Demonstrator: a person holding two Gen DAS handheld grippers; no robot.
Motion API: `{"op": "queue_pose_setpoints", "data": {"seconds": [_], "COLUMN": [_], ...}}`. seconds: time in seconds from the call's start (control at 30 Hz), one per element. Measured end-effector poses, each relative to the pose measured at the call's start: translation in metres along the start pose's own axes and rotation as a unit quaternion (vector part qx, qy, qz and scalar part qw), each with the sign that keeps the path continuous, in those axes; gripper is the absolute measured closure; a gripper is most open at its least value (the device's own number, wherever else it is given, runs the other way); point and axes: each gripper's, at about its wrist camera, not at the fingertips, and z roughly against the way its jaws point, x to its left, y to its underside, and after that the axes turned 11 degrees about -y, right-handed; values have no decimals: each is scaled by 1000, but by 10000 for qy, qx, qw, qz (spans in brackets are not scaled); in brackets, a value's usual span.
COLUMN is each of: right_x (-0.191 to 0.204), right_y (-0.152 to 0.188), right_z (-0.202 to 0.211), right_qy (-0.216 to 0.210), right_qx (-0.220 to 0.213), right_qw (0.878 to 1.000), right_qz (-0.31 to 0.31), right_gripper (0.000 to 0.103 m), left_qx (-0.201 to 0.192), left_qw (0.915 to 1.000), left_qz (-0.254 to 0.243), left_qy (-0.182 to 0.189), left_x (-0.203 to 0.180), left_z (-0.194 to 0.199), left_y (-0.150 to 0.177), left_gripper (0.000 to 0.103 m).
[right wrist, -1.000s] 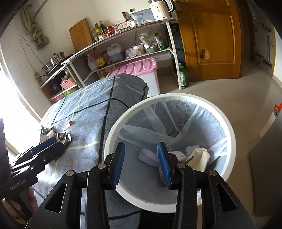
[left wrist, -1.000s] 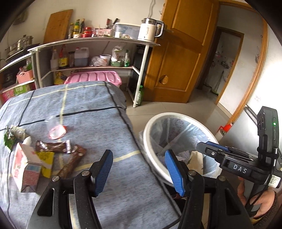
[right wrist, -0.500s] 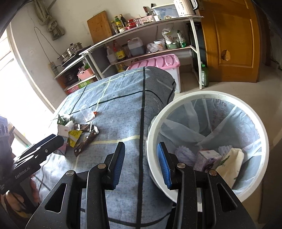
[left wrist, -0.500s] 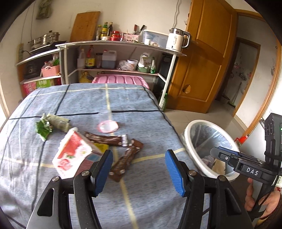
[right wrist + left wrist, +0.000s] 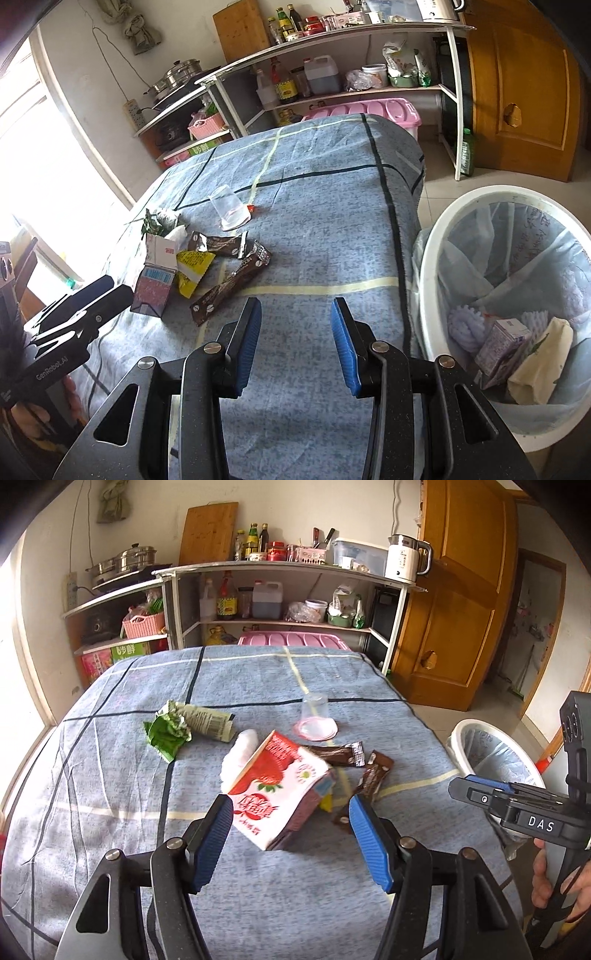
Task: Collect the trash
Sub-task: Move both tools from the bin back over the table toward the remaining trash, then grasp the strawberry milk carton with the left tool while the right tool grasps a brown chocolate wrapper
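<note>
Two tongs: both spread wide and holding nothing.
Left tongs: blue pads apart, poised over the near end of the strawberry carton, not touching it.
Right tongs: blue pads apart over bare blue cloth, with the bin at 3 o'clock of them.
Worktop: covered by a blue checked cloth, with the trash gathered near the middle.
Strawberry carton: lying on its side at the centre of the left view; in the right view it lies at 9 o'clock.
Chocolate wrappers: two brown ones at 2 o'clock of the carton, one overlapping the other's end.
Yellow wrapper: tucked against the carton, partly under it.
Clear plastic cup: upside down on the cloth, at 12 o'clock of the carton.
Green packet: crumpled, at 10 o'clock of the carton, touching a rolled printed wrapper.
White tissue: just beside the carton's far-left edge.
Bin: white, lined with a pale bag, on the floor off the worktop's edge; a purple carton, foam netting and a cream wrapper lie inside.
</note>
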Motion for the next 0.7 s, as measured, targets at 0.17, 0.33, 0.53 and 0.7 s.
{"op": "queue_pose_setpoints", "data": {"seconds": [0.17, 0.33, 0.53, 0.7], "right_x": [12, 20, 26, 31], "right_y": [-2, -4, -8, -11], "right_z": [-13, -24, -33, -40], "right_qy": [-31, -38, 11, 45], "right_qx": [114, 203, 251, 295], "right_qw": [9999, 9997, 9996, 9994], "right_qz": [87, 112, 145, 171], "right_gripper": [63, 63, 63, 63], "left_qx": [75, 288, 405, 555], "left_qw": [9995, 9985, 9974, 9964], "left_qz": [-246, -457, -562, -556], "left_qy": [-206, -23, 192, 312], "left_x": [6, 11, 7, 6], "left_z": [-14, -32, -41, -51], "left_y": [0, -3, -3, -4], "left_gripper": [37, 37, 37, 37]}}
